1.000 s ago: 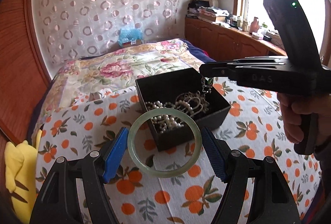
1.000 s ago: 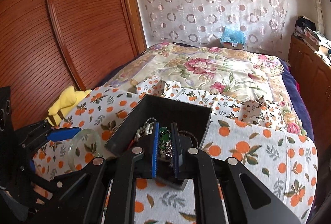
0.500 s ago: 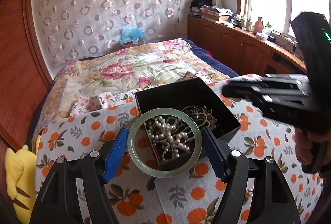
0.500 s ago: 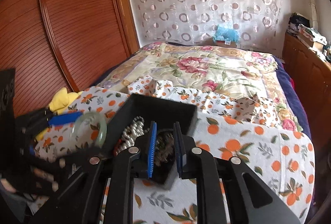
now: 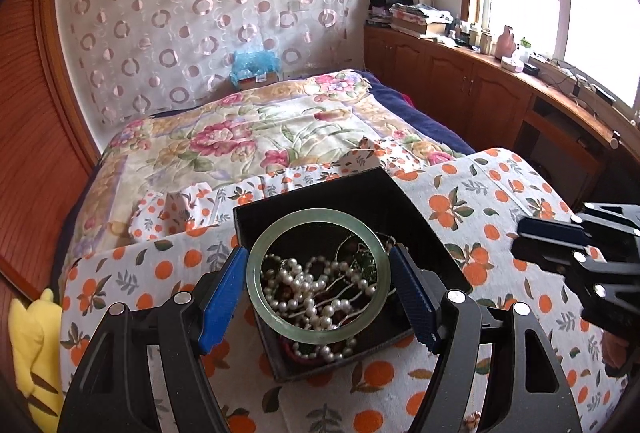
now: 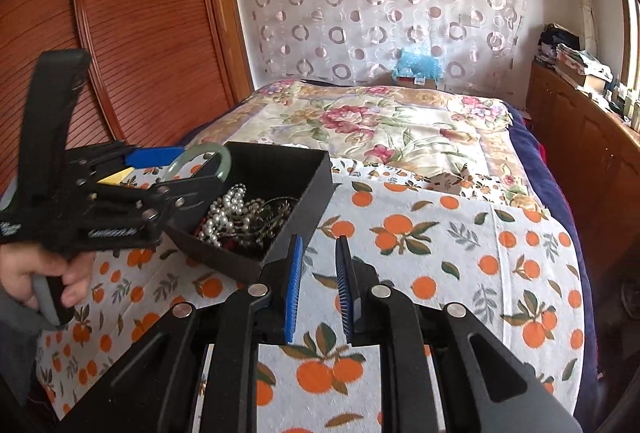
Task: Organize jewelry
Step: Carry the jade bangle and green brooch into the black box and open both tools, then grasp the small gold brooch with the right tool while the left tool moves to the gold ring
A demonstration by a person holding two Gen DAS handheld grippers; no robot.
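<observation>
In the left wrist view, a yellow soft toy lies at the lower left edge, beside the orange-print cloth that covers the bed. At the lower middle of the frame the left claw grips a pale green bangle, its blue pads pressed on the ring's two sides, and holds it flat above an open black box. Through the ring a tangle of pearl necklaces shows inside the box. At the right edge of that frame sits the right claw, apart from the box. In the right wrist view, a hand at the lower left grips the handle of the left claw, with the bangle over the box's far left corner. At the lower middle the right claw hangs over the cloth just right of the box, its jaws a narrow gap apart with nothing between them.
</observation>
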